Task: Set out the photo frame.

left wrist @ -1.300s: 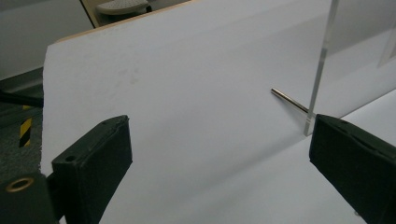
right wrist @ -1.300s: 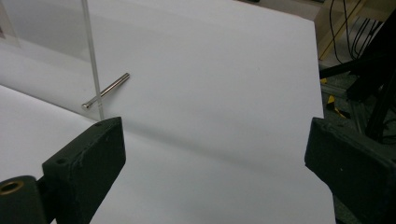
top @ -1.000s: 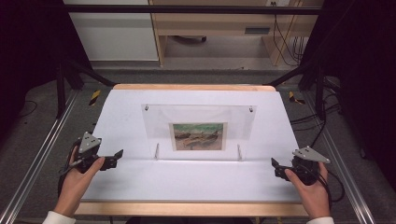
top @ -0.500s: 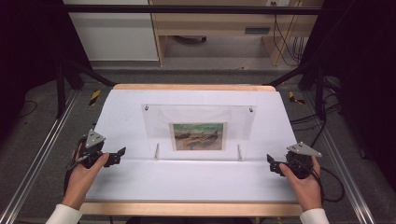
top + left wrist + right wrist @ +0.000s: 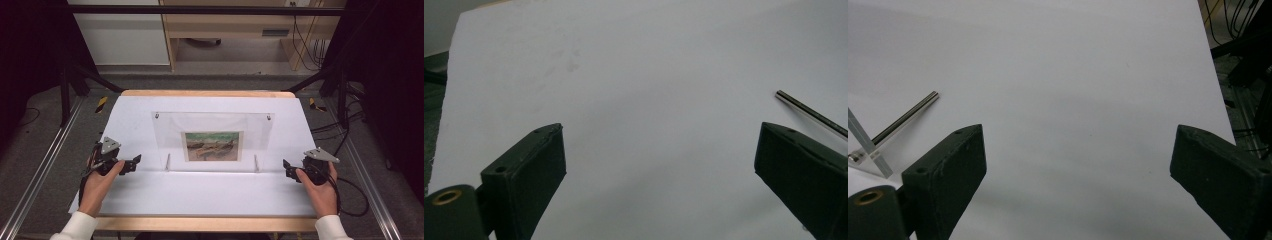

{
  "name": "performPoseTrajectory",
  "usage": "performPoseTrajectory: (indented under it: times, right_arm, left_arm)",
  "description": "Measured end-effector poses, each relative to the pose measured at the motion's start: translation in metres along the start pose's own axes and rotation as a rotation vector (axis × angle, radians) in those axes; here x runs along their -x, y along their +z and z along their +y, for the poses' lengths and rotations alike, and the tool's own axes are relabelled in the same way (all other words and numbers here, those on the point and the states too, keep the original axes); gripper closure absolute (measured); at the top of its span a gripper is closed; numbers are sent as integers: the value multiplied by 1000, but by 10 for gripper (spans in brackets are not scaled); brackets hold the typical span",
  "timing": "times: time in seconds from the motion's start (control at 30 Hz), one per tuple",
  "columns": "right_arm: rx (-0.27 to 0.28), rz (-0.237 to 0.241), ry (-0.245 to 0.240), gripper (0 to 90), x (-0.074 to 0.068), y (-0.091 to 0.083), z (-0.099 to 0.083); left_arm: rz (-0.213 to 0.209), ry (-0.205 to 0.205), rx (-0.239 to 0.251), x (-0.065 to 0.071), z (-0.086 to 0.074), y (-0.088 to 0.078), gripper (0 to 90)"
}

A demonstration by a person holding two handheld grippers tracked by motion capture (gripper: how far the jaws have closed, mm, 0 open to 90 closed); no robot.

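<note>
Plainly, the acrylic frame (image 5: 212, 140) holds an unlettered picture (image 5: 212, 146) between gaping grippers.

— What lies under the left gripper (image 5: 132, 163)?
— A white sheet (image 5: 210, 192) on the table (image 5: 205, 223); a rail (image 5: 37, 172) runs just outside it.
— And beyond the right gripper (image 5: 288, 168)?
— Cables (image 5: 305, 35) far ahead, over the floor (image 5: 240, 82). A white cabinet (image 5: 120, 35) stands far ahead of the left one.
</note>
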State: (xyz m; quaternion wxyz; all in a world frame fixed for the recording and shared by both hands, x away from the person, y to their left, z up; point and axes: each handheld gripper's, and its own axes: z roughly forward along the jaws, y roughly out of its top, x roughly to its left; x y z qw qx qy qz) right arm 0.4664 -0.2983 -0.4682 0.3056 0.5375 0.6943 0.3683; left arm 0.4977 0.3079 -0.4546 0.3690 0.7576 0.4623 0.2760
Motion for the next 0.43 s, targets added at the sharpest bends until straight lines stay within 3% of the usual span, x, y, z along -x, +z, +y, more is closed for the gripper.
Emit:
performPoseTrajectory:
  times: [0.23, 0.43]
  right_arm:
    - [47, 4, 28, 104, 0, 6, 4]
    - [63, -9, 19, 108, -5, 6, 3]
  left_arm:
    - [14, -38, 84, 1, -3, 9, 62]
    - [42, -86, 161, -2, -8, 3, 63]
